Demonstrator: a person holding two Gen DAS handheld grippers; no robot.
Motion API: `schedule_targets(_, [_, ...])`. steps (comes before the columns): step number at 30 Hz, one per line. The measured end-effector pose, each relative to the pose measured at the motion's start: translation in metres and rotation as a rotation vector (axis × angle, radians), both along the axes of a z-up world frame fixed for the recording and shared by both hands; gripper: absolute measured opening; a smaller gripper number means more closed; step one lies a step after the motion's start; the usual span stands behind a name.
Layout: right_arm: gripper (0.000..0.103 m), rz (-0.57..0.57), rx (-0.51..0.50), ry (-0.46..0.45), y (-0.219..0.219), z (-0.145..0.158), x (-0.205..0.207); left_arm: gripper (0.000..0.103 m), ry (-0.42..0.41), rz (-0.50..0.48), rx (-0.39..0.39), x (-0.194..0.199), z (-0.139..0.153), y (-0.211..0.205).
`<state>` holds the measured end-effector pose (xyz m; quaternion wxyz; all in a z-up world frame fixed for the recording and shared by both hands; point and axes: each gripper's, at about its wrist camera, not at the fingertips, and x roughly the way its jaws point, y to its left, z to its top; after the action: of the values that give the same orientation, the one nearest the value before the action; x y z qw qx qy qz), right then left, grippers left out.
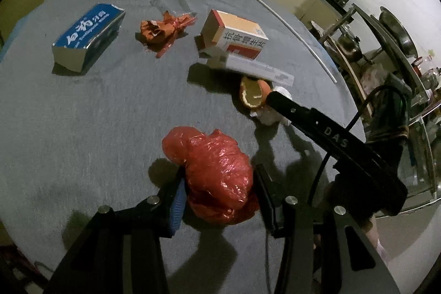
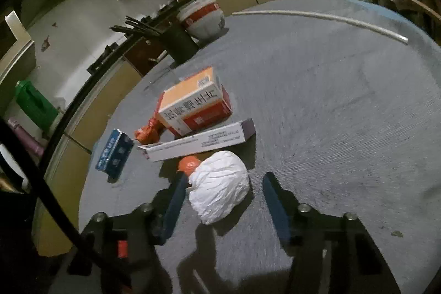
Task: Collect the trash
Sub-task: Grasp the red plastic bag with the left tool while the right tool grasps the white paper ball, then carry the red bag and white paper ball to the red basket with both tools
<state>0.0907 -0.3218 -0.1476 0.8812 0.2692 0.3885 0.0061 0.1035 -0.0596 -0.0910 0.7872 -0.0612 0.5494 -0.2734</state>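
Left gripper point(image 1: 217, 183) clamps the red bag point(image 1: 212, 170); right gripper point(image 2: 223, 192) straddles the tissue point(image 2: 220, 183), apparently ungripped; next, squeeze and lift.

My right gripper point(image 2: 223, 200) straddled a crumpled white paper wad point(image 2: 219, 186).
Its left pad touched the wad; the right stood apart. Orange peel point(image 2: 188, 165) lay just beyond.

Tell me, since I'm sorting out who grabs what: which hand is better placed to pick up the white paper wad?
Right. The right claw already straddles the wad, one finger at its side. The left claw is occupied around the red bag.
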Motion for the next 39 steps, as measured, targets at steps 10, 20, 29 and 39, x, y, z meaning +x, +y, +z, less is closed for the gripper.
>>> schedule_targets(10, [0.038, 0.001, -0.006, -0.049, 0.004, 0.006, -0.034, 0.048, 0.005, -0.001, 0.004, -0.006, -0.003, 0.005])
schedule_targets(20, [0.038, -0.013, -0.028, -0.086, 0.002, 0.028, -0.089, 0.048, -0.046, -0.037, 0.028, -0.029, 0.009, -0.005])
schedule_targets(29, [0.038, -0.031, -0.035, -0.122, -0.005, 0.046, -0.137, 0.048, -0.096, -0.064, 0.056, -0.053, 0.022, -0.012])
schedule_targets(39, [0.038, -0.106, -0.033, -0.136, -0.029, 0.053, -0.201, 0.048, -0.127, -0.129, 0.077, -0.081, 0.03, -0.029])
